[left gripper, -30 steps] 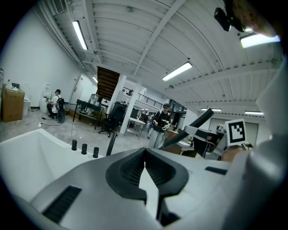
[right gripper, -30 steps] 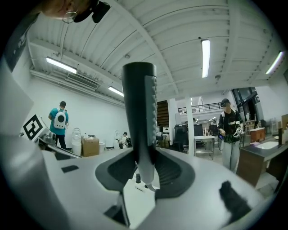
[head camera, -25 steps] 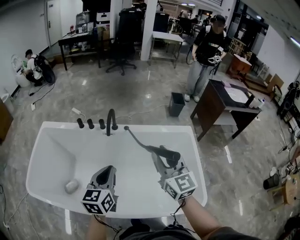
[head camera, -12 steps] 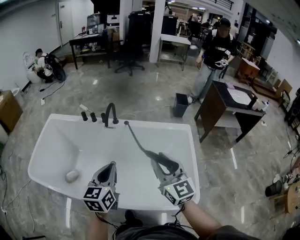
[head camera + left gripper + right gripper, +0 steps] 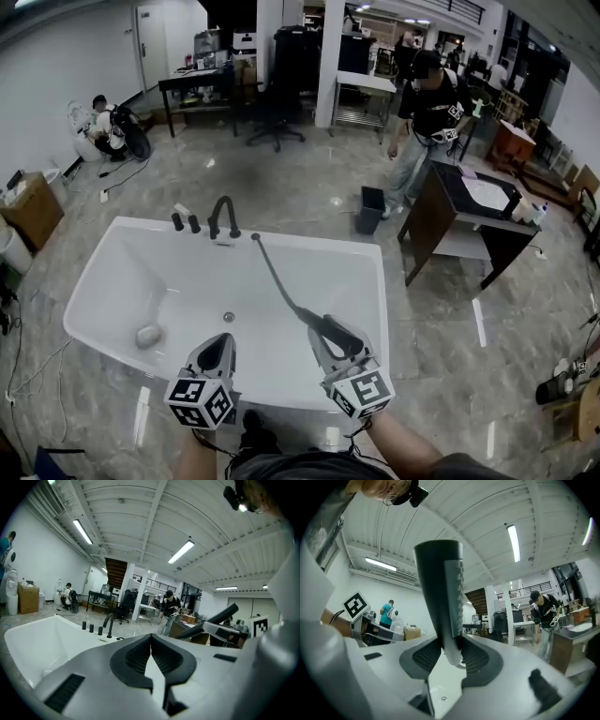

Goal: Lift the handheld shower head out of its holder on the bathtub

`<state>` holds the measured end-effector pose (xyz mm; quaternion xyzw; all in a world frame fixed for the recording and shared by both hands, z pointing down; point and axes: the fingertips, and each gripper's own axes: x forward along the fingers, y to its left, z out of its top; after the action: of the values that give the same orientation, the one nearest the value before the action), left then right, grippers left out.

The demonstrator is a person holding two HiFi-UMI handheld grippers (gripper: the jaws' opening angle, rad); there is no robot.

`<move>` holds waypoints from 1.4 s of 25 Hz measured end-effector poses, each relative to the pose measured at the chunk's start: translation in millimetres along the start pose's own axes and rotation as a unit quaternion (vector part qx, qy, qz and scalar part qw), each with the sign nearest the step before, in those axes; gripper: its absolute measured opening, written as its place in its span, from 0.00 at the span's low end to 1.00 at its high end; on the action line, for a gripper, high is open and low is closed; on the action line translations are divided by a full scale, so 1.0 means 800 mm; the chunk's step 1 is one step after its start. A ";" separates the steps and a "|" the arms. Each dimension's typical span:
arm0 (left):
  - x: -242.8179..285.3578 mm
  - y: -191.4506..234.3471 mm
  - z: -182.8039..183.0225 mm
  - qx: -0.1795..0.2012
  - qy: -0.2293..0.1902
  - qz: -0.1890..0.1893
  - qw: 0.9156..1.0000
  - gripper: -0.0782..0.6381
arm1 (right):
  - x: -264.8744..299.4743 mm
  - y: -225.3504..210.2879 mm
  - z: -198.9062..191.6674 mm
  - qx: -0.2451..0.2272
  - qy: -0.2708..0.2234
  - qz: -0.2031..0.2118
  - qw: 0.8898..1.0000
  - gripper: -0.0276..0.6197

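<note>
The black handheld shower head (image 5: 339, 336) is out over the near right part of the white bathtub (image 5: 103, 281). My right gripper (image 5: 328, 339) is shut on its handle. Its dark hose (image 5: 274, 277) runs back in a line to the far rim beside the black faucet (image 5: 223, 217). In the right gripper view the shower head (image 5: 443, 588) stands up between the pads (image 5: 423, 654). My left gripper (image 5: 218, 344) hovers over the near rim, shut with nothing in it; its jaws meet in the left gripper view (image 5: 151, 641), where the shower head (image 5: 213, 619) shows at the right.
A grey lump (image 5: 147, 336) lies in the tub near the drain (image 5: 228, 317). Black knobs (image 5: 185, 222) stand left of the faucet. A person (image 5: 422, 112) stands by a dark desk (image 5: 469, 220) at the right; a bin (image 5: 371, 208) and a cardboard box (image 5: 30, 208) are on the floor.
Both grippers have drawn back toward the tub's near rim, the right one carrying the shower head. The hose now lies straighter and more stretched from the far rim.
</note>
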<state>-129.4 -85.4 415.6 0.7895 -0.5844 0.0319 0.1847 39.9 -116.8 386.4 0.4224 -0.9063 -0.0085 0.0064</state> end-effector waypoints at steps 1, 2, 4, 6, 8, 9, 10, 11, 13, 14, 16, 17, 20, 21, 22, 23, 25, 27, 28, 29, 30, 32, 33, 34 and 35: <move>-0.005 -0.009 -0.005 0.000 0.001 0.002 1.000 0.13 | -0.010 -0.001 -0.005 0.000 0.005 0.001 1.000 0.26; -0.010 -0.017 -0.009 0.000 0.001 0.004 1.000 0.13 | -0.018 -0.002 -0.010 0.000 0.010 0.001 1.000 0.26; -0.019 -0.031 -0.016 0.001 0.001 0.010 1.000 0.13 | -0.035 -0.005 -0.018 0.005 0.016 0.000 1.000 0.26; -0.028 -0.044 -0.020 0.003 -0.002 0.015 1.000 0.13 | -0.049 -0.006 -0.025 0.008 0.022 0.001 1.000 0.26; -0.034 -0.057 -0.025 0.002 -0.002 0.017 1.000 0.13 | -0.062 -0.006 -0.031 0.008 0.027 0.004 1.000 0.26; -0.036 -0.063 -0.028 0.002 -0.002 0.018 1.000 0.13 | -0.067 -0.006 -0.034 0.008 0.029 0.006 1.000 0.26; -0.038 -0.069 -0.031 0.001 -0.001 0.019 1.000 0.13 | -0.072 -0.007 -0.037 0.007 0.032 0.008 0.999 0.26; -0.039 -0.074 -0.034 0.000 -0.001 0.020 1.000 0.13 | -0.075 -0.009 -0.041 0.005 0.035 0.009 0.999 0.26; -0.043 -0.083 -0.039 -0.004 -0.001 0.025 1.000 0.13 | -0.080 -0.012 -0.049 0.001 0.043 0.010 0.999 0.26; -0.045 -0.087 -0.042 -0.007 -0.002 0.028 1.000 0.13 | -0.082 -0.013 -0.052 0.001 0.046 0.010 0.999 0.26; -0.051 -0.091 -0.046 -0.012 -0.002 0.032 0.999 0.13 | -0.084 -0.014 -0.058 0.000 0.051 0.009 0.999 0.26; -0.054 -0.093 -0.048 -0.014 -0.002 0.034 0.999 0.13 | -0.085 -0.014 -0.060 0.000 0.054 0.008 0.998 0.26; -0.062 -0.097 -0.054 -0.017 -0.001 0.040 0.999 0.13 | -0.085 -0.014 -0.065 -0.001 0.062 0.008 0.998 0.26; -0.063 -0.098 -0.057 -0.018 -0.002 0.042 0.999 0.13 | -0.086 -0.014 -0.067 0.000 0.064 0.008 0.998 0.26; -0.064 -0.099 -0.059 -0.020 -0.002 0.044 0.999 0.13 | -0.086 -0.015 -0.068 0.001 0.064 0.008 0.998 0.26; -0.065 -0.101 -0.060 -0.021 -0.003 0.045 0.999 0.13 | -0.087 -0.016 -0.069 0.001 0.064 0.008 0.998 0.26; -0.067 -0.104 -0.063 -0.023 -0.003 0.046 0.999 0.13 | -0.089 -0.015 -0.069 0.002 0.064 0.009 0.998 0.26; -0.069 -0.106 -0.066 -0.024 -0.002 0.046 0.999 0.13 | -0.090 -0.014 -0.070 0.002 0.064 0.011 0.998 0.26; -0.070 -0.107 -0.067 -0.023 -0.002 0.047 0.999 0.13 | -0.090 -0.014 -0.071 0.002 0.064 0.011 0.998 0.26; -0.071 -0.108 -0.067 -0.023 -0.002 0.048 0.999 0.13 | -0.090 -0.014 -0.071 0.001 0.064 0.012 0.998 0.26; -0.071 -0.109 -0.066 -0.022 -0.003 0.049 0.999 0.13 | -0.089 -0.015 -0.071 0.001 0.064 0.012 0.998 0.26; -0.073 -0.110 -0.064 -0.020 -0.005 0.050 0.999 0.13 | -0.090 -0.015 -0.070 0.002 0.065 0.011 0.998 0.26; -0.075 -0.110 -0.062 -0.020 -0.007 0.050 0.999 0.13 | -0.090 -0.015 -0.069 0.002 0.065 0.010 0.998 0.26; -0.076 -0.111 -0.062 -0.020 -0.008 0.050 0.999 0.13 | -0.091 -0.014 -0.069 0.002 0.065 0.010 0.998 0.26; -0.078 -0.111 -0.061 -0.020 -0.009 0.051 0.998 0.13 | -0.092 -0.013 -0.069 0.001 0.066 0.011 0.998 0.26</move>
<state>-58.0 9.8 421.7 0.7554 -0.6259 0.0221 0.1929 96.5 -67.8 440.9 0.4124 -0.9084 0.0204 0.0655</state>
